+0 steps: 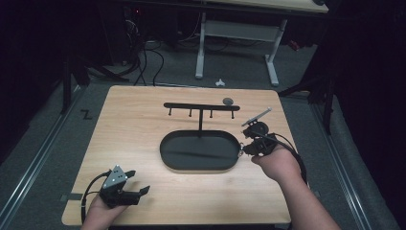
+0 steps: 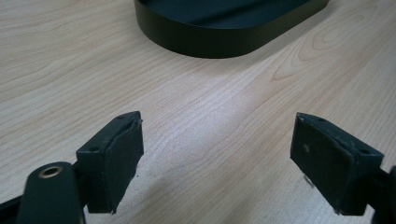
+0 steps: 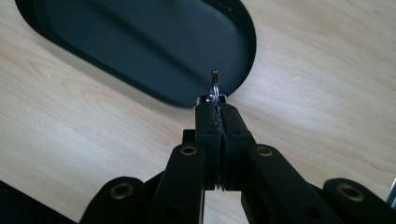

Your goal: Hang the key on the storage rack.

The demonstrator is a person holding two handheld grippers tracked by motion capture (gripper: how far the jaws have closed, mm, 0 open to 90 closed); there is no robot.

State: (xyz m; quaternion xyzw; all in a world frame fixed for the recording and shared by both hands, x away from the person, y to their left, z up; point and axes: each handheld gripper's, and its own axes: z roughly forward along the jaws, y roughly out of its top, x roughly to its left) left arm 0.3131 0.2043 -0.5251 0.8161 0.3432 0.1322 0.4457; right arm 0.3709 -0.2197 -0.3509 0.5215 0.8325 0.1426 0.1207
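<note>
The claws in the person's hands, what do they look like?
Both are black. The left claw has two flat square pads far apart, a grey three-cornered plate on top and a black cable looping beside it. The right claw also has a grey plate and a black cable. Small brass-coloured rivets sit in their arms. The forearms are bare, no sleeves.

I can read no text, label, brand or number anywhere. The nearest thing to a sign is a dark mark shaped like a Z on the grey floor left of the table; I cannot tell whether it is a letter.
</note>
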